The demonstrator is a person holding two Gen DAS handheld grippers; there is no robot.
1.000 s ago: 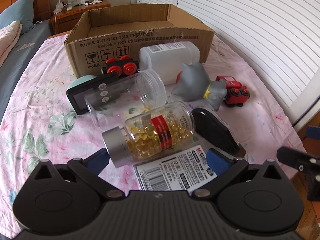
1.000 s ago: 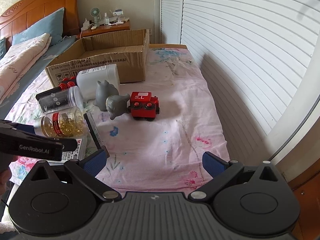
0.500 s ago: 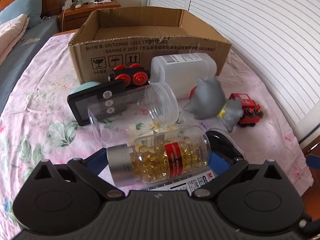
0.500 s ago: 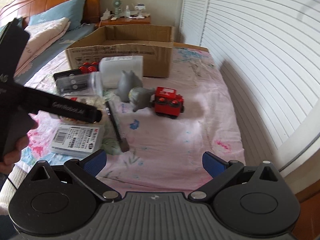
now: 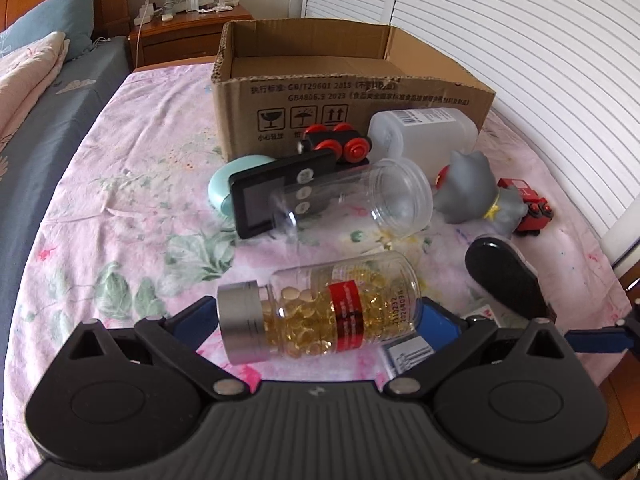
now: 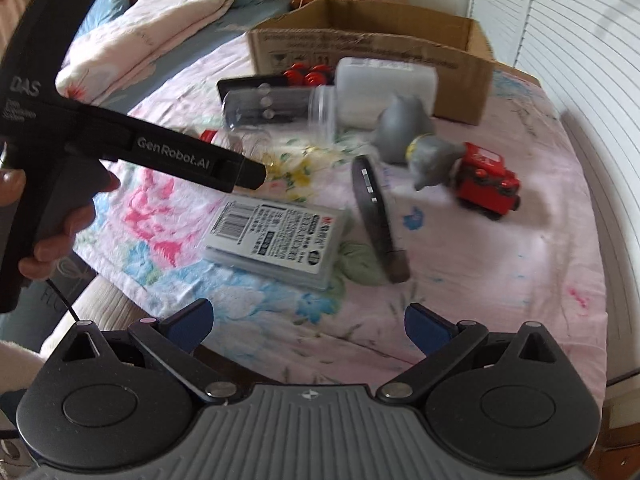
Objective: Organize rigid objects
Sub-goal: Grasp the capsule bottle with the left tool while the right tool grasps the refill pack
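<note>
A clear bottle of yellow capsules (image 5: 332,312) with a silver cap and red label lies on its side on the pink floral bedspread. My left gripper (image 5: 316,318) is open, one blue finger at each end of the bottle. In the right wrist view the left gripper (image 6: 250,174) reaches in from the left, held by a hand, and hides most of the bottle. My right gripper (image 6: 310,320) is open over the bed's near edge with nothing between its fingers. The open cardboard box (image 5: 360,96) stands behind the pile.
An empty clear jar (image 5: 360,200), a black screen device (image 5: 276,196), a red-wheeled toy (image 5: 336,144), a white container (image 5: 424,136), a grey figure (image 5: 476,192) and a red train (image 5: 532,208) lie before the box. A labelled flat pack (image 6: 280,236) and black oblong piece (image 6: 376,216) lie nearer.
My left gripper has moved forward until the capsule bottle sits between its fingers. My right gripper has swung left toward the pile, bringing the left gripper and hand into its view.
</note>
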